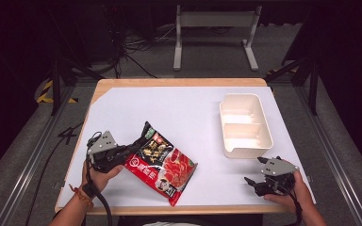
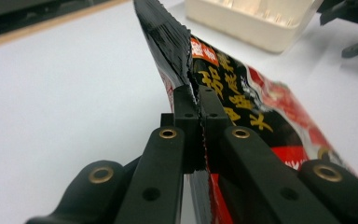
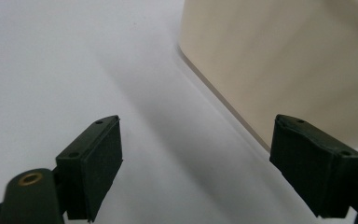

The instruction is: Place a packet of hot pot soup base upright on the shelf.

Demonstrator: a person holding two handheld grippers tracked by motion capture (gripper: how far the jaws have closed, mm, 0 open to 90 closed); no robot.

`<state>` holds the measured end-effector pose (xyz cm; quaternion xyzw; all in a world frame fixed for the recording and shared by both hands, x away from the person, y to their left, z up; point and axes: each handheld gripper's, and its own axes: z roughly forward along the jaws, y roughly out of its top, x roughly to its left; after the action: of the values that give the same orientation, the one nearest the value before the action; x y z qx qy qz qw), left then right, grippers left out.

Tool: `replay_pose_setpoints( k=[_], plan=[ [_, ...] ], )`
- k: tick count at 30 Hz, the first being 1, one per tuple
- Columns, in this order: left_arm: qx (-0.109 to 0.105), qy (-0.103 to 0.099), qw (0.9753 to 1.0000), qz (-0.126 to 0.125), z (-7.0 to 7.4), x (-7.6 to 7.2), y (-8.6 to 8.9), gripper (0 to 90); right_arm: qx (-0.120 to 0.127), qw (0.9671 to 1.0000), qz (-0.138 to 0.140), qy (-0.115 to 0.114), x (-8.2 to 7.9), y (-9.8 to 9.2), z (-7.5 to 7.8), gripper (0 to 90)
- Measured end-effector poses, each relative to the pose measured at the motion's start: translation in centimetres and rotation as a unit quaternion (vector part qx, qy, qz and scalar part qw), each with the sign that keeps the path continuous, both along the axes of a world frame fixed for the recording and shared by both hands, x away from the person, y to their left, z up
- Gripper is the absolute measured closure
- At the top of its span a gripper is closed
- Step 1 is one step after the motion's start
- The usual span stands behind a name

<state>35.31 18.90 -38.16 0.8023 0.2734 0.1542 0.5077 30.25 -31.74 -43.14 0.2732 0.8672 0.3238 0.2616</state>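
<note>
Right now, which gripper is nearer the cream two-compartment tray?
Right. The right gripper sits open just off the cream two-compartment tray's near corner; the left gripper is farther away, clamped on the sauce packet.

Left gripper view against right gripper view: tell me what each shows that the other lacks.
Left gripper view alone: the left gripper, jaws shut on the serrated edge of the red-and-black seasoning packet, with the right gripper farther off. Right gripper view alone: the right gripper's own jaws, open with nothing between them. Both share the cream two-compartment container and the white tabletop.
</note>
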Motion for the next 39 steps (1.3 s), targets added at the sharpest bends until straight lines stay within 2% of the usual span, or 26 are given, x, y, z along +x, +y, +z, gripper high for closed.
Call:
replay_pose_setpoints(
  k=[5, 9, 15, 21, 23, 25, 29, 32, 35, 39],
  plan=[
    [-0.01, -0.036, 0.9989, -0.027, 2.5, 0.4, -2.6, 88.9, -0.002, 1.0, -0.001, -0.001, 0.0, 0.0, -0.1, 16.4],
    [-0.01, -0.064, 0.9969, -0.045, 3.8, 0.3, -4.4, 89.0, 0.002, 1.0, -0.002, -0.002, 0.0, -0.2, 0.0, 16.4],
    [-0.027, -0.081, 0.9943, -0.065, 5.3, 0.4, -6.3, 89.3, 0.002, 1.0, -0.002, -0.001, 0.0, -0.2, 0.0, 16.4],
    [-0.032, -0.105, 0.9908, -0.079, 7.3, 0.5, -8.2, 89.5, 0.003, 1.0, -0.005, -0.002, 0.0, -0.2, 0.0, 16.4],
    [-0.027, -0.116, 0.9896, -0.08, 8.0, 0.7, -8.8, 89.5, 0.003, 1.0, -0.004, -0.002, 0.0, -0.2, 0.0, 16.4],
    [-0.035, -0.116, 0.9894, -0.08, 8.3, 1.0, -9.3, 89.6, 0.003, 1.0, -0.003, -0.001, 0.0, -0.2, 0.0, 16.3],
    [-0.034, -0.12, 0.9892, -0.077, 9.1, 2.3, -10.5, 89.6, 0.003, 1.0, -0.002, -0.001, 0.0, -0.1, 0.0, 16.3],
    [-0.046, -0.112, 0.9894, -0.08, 9.5, 3.4, -11.6, 89.5, 0.002, 1.0, -0.001, 0.0, 0.0, -0.1, 0.0, 16.3],
    [-0.06, -0.109, 0.9885, -0.085, 10.0, 4.1, -12.8, 89.5, 0.005, 1.0, 0.001, -0.001, 0.0, -0.2, 0.0, 16.3],
    [-0.064, -0.113, 0.9872, -0.091, 10.7, 4.6, -14.5, 89.6, 0.007, 1.0, 0.0, -0.001, -0.1, -0.3, 0.0, 16.3]
  ],
)
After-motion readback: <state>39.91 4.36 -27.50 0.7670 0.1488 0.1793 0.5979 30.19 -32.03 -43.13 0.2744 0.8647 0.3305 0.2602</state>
